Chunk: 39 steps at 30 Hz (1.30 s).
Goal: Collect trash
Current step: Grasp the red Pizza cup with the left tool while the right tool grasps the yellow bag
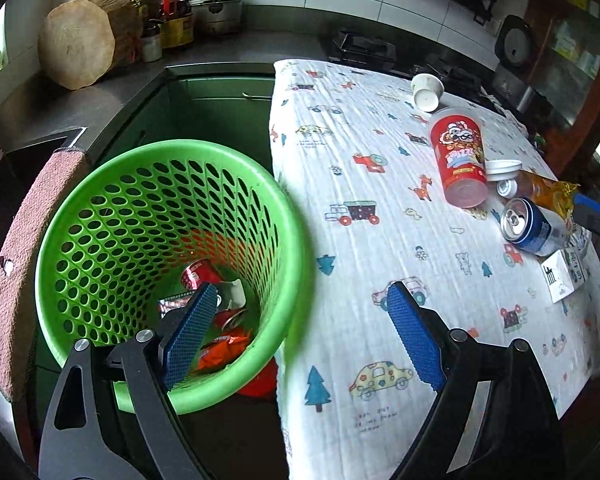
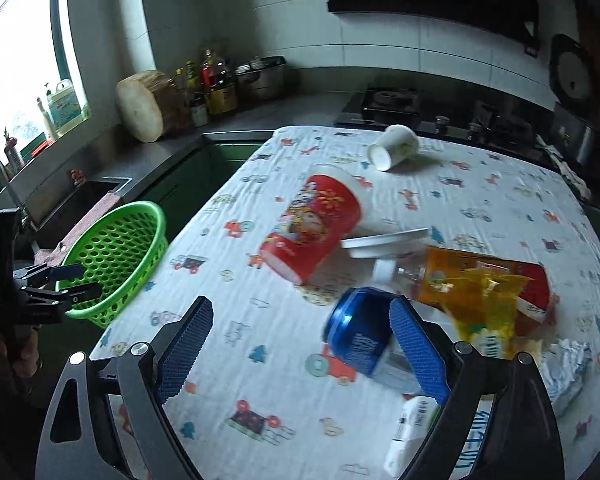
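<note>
A green perforated basket (image 1: pixel 172 160) stands left of the table and holds cans and wrappers (image 1: pixel 224 340); it also shows in the right wrist view (image 2: pixel 116 248). My left gripper (image 1: pixel 300 320) is open and empty above the basket's right rim. On the patterned tablecloth (image 2: pixel 260 360) lie a red snack cup (image 2: pixel 312 224), a white paper cup (image 2: pixel 392 146), a white lid (image 2: pixel 384 240), a bottle with an orange label (image 2: pixel 460 276), a yellow wrapper (image 2: pixel 488 308) and a blue can (image 2: pixel 360 332). My right gripper (image 2: pixel 300 324) is open and empty, its right finger beside the blue can.
A white carton (image 2: pixel 412 432) and crumpled foil (image 2: pixel 568 368) lie at the table's near right. A grey counter (image 2: pixel 160 148) holds a wooden block (image 2: pixel 144 106), bottles (image 2: pixel 216 80) and a pot (image 2: pixel 260 76). A sink (image 2: pixel 80 200) and a stove (image 2: pixel 388 104) lie beyond.
</note>
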Each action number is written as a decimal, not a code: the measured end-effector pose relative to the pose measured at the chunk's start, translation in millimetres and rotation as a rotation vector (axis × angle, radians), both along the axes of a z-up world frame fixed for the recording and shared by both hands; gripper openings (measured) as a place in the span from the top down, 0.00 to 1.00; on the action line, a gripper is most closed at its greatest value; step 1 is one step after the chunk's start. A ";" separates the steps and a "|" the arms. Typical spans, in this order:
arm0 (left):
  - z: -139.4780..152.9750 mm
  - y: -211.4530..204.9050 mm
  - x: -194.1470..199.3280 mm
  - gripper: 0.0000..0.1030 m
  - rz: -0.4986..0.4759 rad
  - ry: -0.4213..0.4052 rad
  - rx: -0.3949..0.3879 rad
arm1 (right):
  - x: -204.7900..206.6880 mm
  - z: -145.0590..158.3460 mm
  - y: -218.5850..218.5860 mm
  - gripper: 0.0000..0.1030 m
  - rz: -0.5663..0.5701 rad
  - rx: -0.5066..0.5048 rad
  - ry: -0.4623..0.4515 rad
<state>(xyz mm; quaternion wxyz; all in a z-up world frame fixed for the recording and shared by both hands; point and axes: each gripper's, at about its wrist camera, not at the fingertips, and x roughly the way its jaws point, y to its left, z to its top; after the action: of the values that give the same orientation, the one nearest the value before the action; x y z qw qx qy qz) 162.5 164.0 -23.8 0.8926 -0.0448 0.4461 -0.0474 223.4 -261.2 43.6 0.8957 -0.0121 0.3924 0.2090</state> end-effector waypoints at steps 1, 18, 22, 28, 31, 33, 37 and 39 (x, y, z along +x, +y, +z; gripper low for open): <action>0.0 -3.8 1.3 0.17 -0.006 0.001 0.001 | 1.6 -1.3 -8.8 0.16 -0.025 -0.015 -0.004; 3.2 -57.3 35.4 0.11 -0.082 0.021 0.019 | 52.8 -41.7 -62.9 0.16 -0.156 -0.125 0.062; 6.0 -71.1 49.3 0.10 -0.094 0.026 0.022 | 61.6 -46.1 -63.2 0.16 -0.149 -0.110 0.076; 10.2 -97.3 74.7 0.08 -0.128 0.028 0.025 | 64.3 -46.5 -62.3 0.29 -0.151 -0.132 0.067; 11.4 -114.4 88.6 0.07 -0.155 0.028 0.019 | 63.2 -46.0 -64.9 0.37 -0.144 -0.135 0.061; 11.5 -125.6 98.3 0.07 -0.172 0.029 0.013 | 61.7 -45.5 -67.1 0.43 -0.139 -0.134 0.059; 12.1 -147.4 119.8 0.07 -0.207 0.026 0.010 | 57.1 -42.7 -73.6 0.49 -0.130 -0.120 0.051; 12.0 -158.0 131.2 0.07 -0.217 0.032 0.007 | 54.2 -39.7 -76.2 0.51 -0.126 -0.113 0.042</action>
<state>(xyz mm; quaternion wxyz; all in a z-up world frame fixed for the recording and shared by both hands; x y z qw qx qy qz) 293.6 6.0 -11.8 0.8751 0.0061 0.4628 -0.1414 277.5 -337.4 3.9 0.8965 -0.0336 0.4221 0.1302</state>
